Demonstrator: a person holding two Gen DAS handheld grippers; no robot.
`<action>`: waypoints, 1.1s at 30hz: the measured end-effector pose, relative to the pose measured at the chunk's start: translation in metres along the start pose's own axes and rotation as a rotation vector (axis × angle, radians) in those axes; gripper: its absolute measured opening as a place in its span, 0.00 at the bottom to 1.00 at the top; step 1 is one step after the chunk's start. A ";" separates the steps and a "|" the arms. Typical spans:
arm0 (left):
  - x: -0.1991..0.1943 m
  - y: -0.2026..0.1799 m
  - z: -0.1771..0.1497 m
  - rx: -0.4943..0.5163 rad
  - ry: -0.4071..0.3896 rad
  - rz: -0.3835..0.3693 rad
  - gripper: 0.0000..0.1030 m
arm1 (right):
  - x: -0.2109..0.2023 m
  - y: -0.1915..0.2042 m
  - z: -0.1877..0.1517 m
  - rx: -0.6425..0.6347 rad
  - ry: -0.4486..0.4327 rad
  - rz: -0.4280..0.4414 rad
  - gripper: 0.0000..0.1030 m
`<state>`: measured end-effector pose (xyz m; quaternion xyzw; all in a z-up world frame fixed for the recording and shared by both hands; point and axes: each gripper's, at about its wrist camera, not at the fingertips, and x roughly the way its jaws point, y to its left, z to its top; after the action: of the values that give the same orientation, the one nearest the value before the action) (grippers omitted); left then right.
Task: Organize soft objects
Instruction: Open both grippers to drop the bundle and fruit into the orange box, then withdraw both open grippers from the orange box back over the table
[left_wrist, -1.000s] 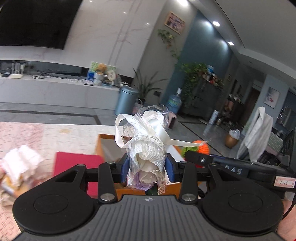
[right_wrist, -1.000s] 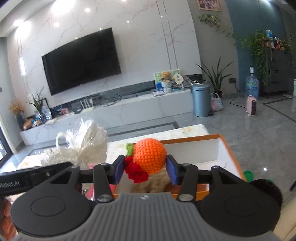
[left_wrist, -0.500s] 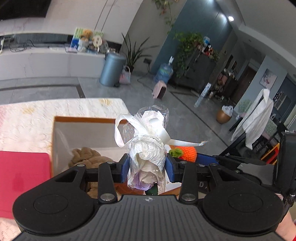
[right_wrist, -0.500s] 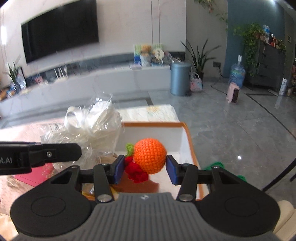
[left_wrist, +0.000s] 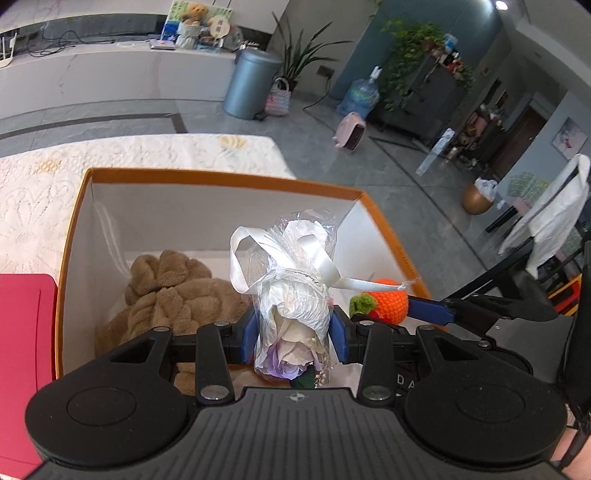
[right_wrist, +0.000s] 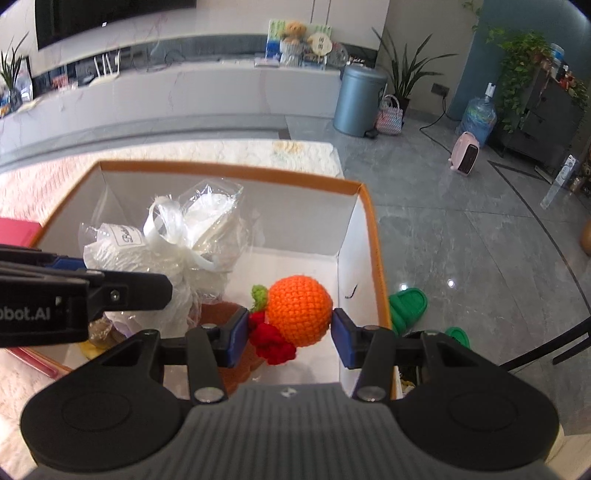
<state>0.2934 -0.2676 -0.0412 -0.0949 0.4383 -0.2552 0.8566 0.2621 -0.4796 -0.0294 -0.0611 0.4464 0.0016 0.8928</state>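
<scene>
Sitting on the lace-covered surface (left_wrist: 155, 155), the orange-rimmed box (left_wrist: 221, 177) holds a brown plush (left_wrist: 173, 291). Above it, the left gripper (left_wrist: 294, 332) has its jaws clamped on a wrapped flower (left_wrist: 291, 295); the right gripper (right_wrist: 290, 332) pinches a crocheted orange (right_wrist: 301, 310).

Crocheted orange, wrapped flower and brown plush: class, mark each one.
crocheted orange (right_wrist: 300, 311), right wrist view, middle of the ball
wrapped flower (left_wrist: 293, 308), left wrist view, wrapped stem
brown plush (left_wrist: 173, 291), left wrist view, its top
</scene>
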 end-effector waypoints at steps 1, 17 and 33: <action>0.002 0.001 0.000 -0.008 0.007 0.007 0.44 | 0.003 0.001 0.000 -0.005 0.010 0.001 0.47; -0.014 0.004 -0.002 -0.030 0.003 0.032 0.78 | 0.016 0.012 0.006 -0.066 0.067 -0.046 0.56; -0.159 -0.027 -0.032 0.160 -0.388 0.039 0.80 | -0.105 0.052 -0.017 -0.012 -0.352 -0.100 0.77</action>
<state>0.1807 -0.2054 0.0616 -0.0654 0.2449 -0.2497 0.9346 0.1825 -0.4243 0.0392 -0.0872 0.2794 -0.0297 0.9558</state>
